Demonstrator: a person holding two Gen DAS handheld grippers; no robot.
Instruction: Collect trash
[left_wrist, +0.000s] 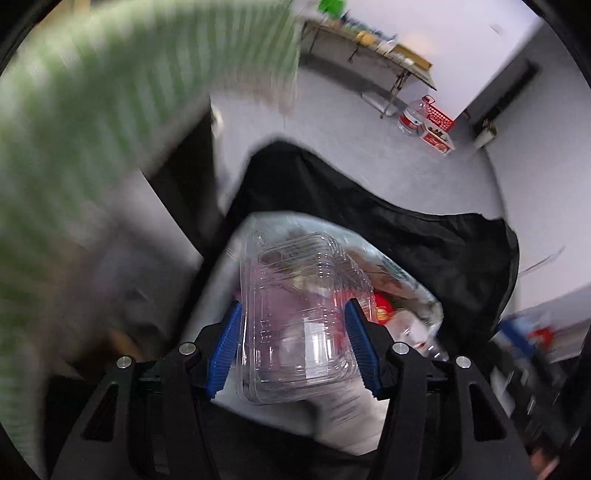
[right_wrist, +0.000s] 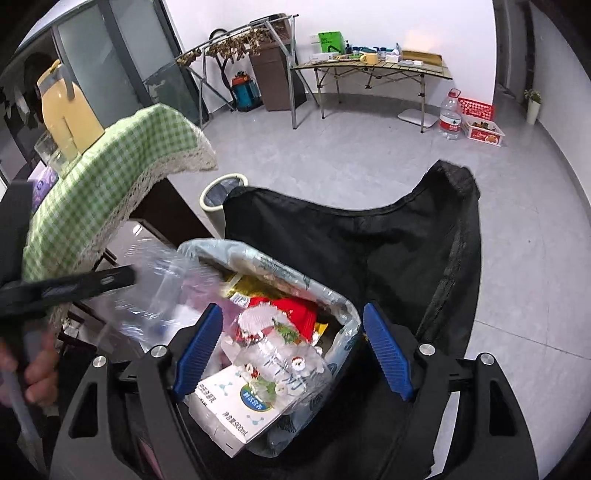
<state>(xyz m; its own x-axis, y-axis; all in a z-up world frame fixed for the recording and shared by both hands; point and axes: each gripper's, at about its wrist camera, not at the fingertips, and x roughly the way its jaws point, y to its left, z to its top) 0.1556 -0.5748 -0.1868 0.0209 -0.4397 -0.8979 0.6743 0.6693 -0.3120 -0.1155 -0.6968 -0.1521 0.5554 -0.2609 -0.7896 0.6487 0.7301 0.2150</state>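
Clear plastic clamshell box (left_wrist: 299, 321), thin and ribbed, with rounded corners and glossy reflections, clamped in the left claw (left_wrist: 291, 350) between two blue ridged pads (left_wrist: 223, 350); pads touching both side walls of the box. Directly beyond and below this claw, a trash bag (left_wrist: 413, 288) of pale translucent film with printed marks, its mouth open. Around the bag, a black fabric carrier (left_wrist: 424, 243), matte and soft, with a curved rim. Left of the claw, green and white checked cloth (left_wrist: 92, 110), strongly blurred, pattern hardly readable. Lower right corner of the left wrist view also smeared; blue and red shapes there not identifiable.

Right claw (right_wrist: 291, 354) with its fingers spread apart, nothing between the blue pads (right_wrist: 388, 354), hanging just above the same bag (right_wrist: 343, 325). Between the fingers and below: a crushed clear bottle (right_wrist: 280, 358) with a red and white printed label, wrinkled and shiny; a white carton (right_wrist: 229, 413), flat-sided, partly covered by the bottle; something red (right_wrist: 295, 310) and yellow foil (right_wrist: 247, 288) deeper in the bag, shapes hard to make out. Left of the right claw, the clamshell box (right_wrist: 162, 291) seen blurred and half transparent, with the dark finger of the left claw (right_wrist: 88, 284) beside it. Checked cloth (right_wrist: 110, 177) with lace border draped over a desk edge, up and left. Grey tiled floor (right_wrist: 351, 155) beyond the carrier (right_wrist: 406, 251).
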